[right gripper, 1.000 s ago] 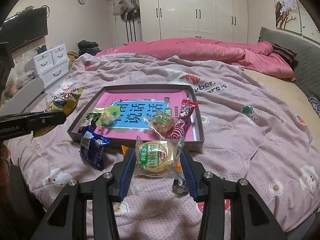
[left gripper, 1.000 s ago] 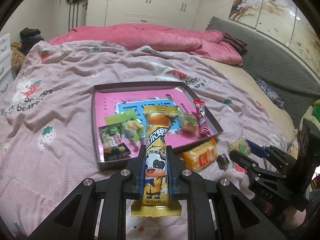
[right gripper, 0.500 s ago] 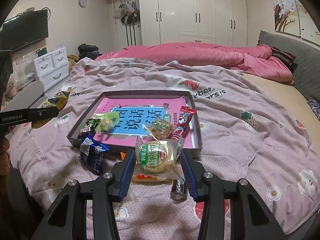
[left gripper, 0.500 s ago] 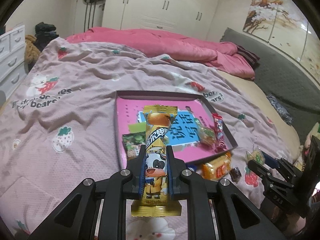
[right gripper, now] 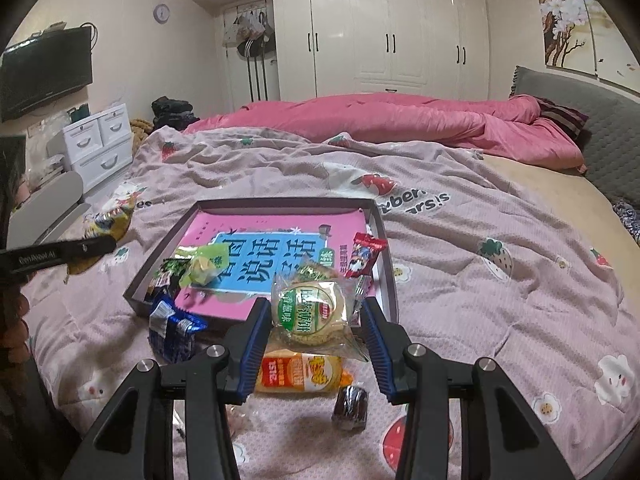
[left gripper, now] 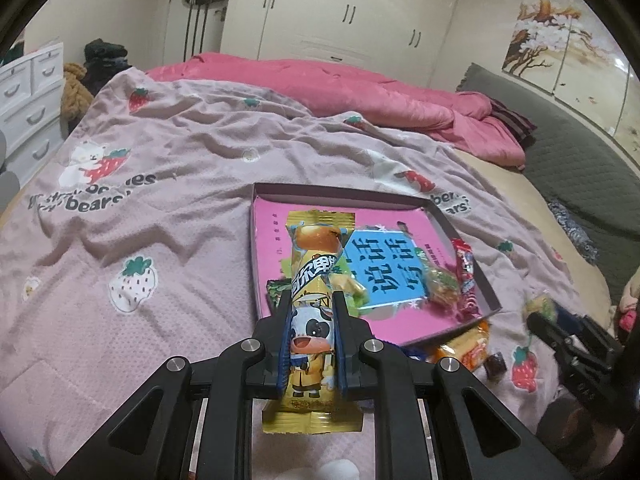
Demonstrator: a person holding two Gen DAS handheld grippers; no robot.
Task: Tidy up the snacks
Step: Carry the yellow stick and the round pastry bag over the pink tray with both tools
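- My left gripper [left gripper: 311,334] pinches a long yellow snack bar [left gripper: 314,304] — cartoon cow on its wrapper.
- My right gripper [right gripper: 316,334] clamps a round cake [right gripper: 310,312] in clear wrap.

Open blanket to the left and beyond; clutter along the tray's near edge.

The shallow tray [right gripper: 382,236] has bare pink floor across its far half, while its near half is taken up by a green candy [right gripper: 206,266], a dark green packet [right gripper: 168,274], a clear-wrapped sweet [left gripper: 442,286] and a red stick packet [right gripper: 366,254] lying along the right wall. Just in front of the near rim, a blue packet [right gripper: 174,330], an orange-yellow packet [right gripper: 300,374] and a small dark candy [right gripper: 351,402] lie on the blanket [left gripper: 140,208]. Left of the tray the blanket lies open; the pink duvet [right gripper: 400,120] is heaped well beyond.
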